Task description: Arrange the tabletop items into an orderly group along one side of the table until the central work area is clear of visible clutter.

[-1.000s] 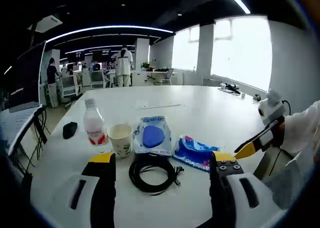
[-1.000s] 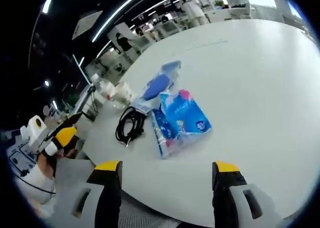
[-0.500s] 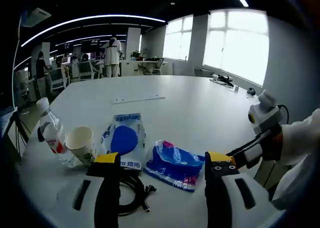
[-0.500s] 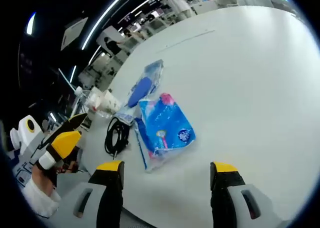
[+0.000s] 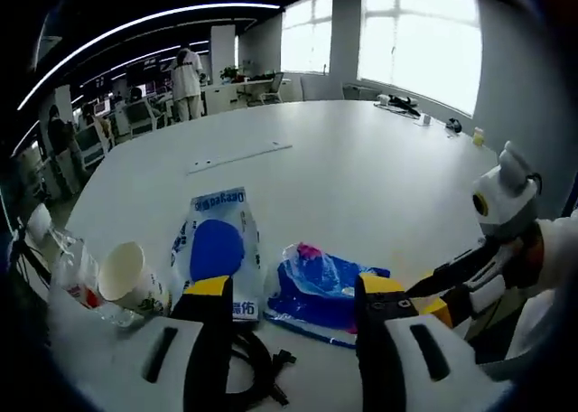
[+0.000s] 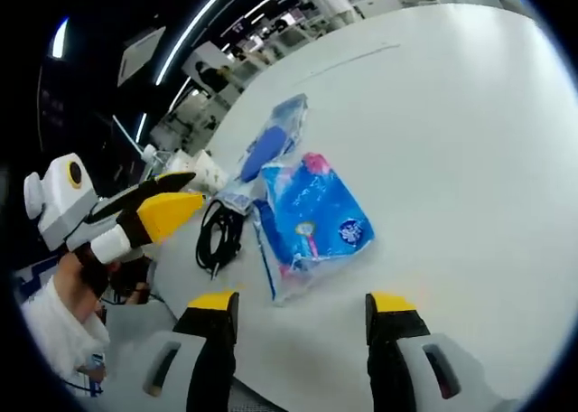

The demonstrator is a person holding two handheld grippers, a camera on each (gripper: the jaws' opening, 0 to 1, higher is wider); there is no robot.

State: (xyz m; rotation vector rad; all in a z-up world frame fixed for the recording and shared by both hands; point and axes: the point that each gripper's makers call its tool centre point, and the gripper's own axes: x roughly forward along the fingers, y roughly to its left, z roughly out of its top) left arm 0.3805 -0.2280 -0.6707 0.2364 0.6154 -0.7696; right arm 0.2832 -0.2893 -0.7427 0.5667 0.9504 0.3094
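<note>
A blue tissue pack (image 5: 318, 284) lies on the white table (image 5: 361, 159), just beyond my left gripper (image 5: 296, 290), which is open and holds nothing. Left of the pack sit a white pouch with a blue oval (image 5: 217, 248), a paper cup (image 5: 129, 281) and a tipped water bottle (image 5: 74, 272). A coiled black cable (image 5: 256, 380) lies between my left jaws. My right gripper (image 6: 301, 304) is open, a little short of the blue tissue pack (image 6: 312, 222). The pouch (image 6: 266, 145) and the cable (image 6: 217, 236) lie beyond it. The left gripper (image 6: 190, 189) comes in beside the cable.
My right gripper (image 5: 429, 299) reaches in near the table's edge. A thin strip (image 5: 239, 157) lies further out on the table. Small items (image 5: 402, 105) sit at the far rim. People (image 5: 187, 73) stand among desks behind. Bare table (image 6: 452, 114) spreads past the pack.
The left view has moved forward and right, so the bottle and cup now sit at its left edge. Both grippers have drawn closer to the blue pack and to each other.
</note>
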